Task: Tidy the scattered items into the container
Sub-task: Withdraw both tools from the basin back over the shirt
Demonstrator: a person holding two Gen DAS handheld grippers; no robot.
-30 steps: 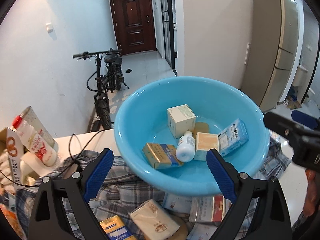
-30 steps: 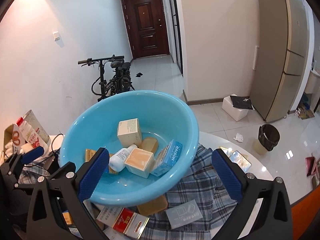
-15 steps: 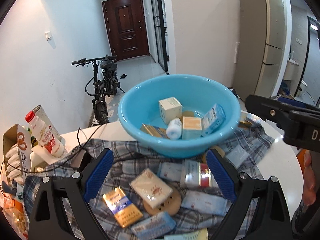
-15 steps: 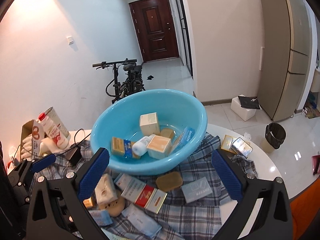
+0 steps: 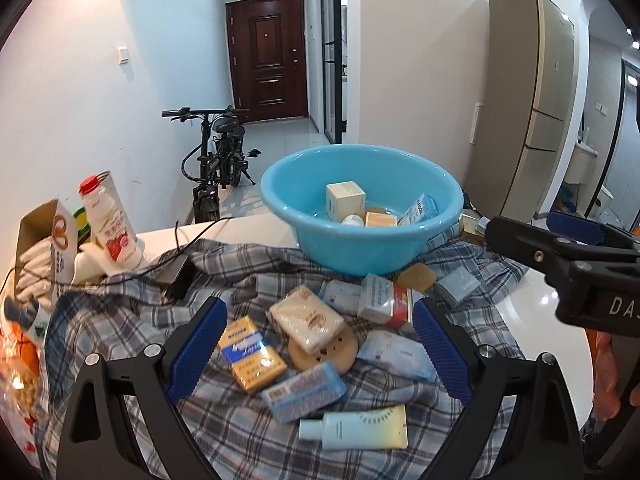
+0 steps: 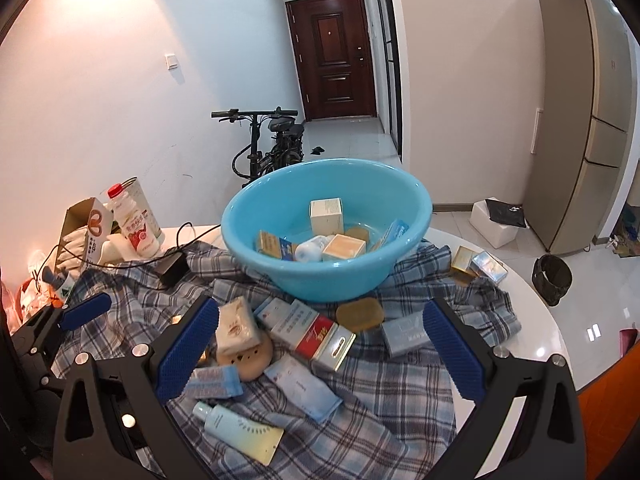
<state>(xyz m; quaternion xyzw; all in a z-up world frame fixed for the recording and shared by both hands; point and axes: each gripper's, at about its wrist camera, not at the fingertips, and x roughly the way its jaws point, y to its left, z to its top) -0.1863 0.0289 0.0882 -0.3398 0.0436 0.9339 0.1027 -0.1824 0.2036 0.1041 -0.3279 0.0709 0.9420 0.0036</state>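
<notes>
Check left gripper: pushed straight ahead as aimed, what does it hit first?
Likely the wrapped soap bar on the round tan disc, centred between the open left gripper fingers. The blue basin lies beyond. Depth is unclear through the fisheye.

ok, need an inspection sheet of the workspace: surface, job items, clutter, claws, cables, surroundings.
Surface: white round table under a rumpled plaid cloth.
Job's things: blue basin holds several boxes and a small bottle; more boxes, packets and a tube lie on the cloth.
Clutter: milk bottle and open carton at the left edge.
Claws: left claw and right claw both open, empty.
Cables: black cable and adapter on the cloth.
Surroundings: bicycle, door, bin on the floor.
</notes>
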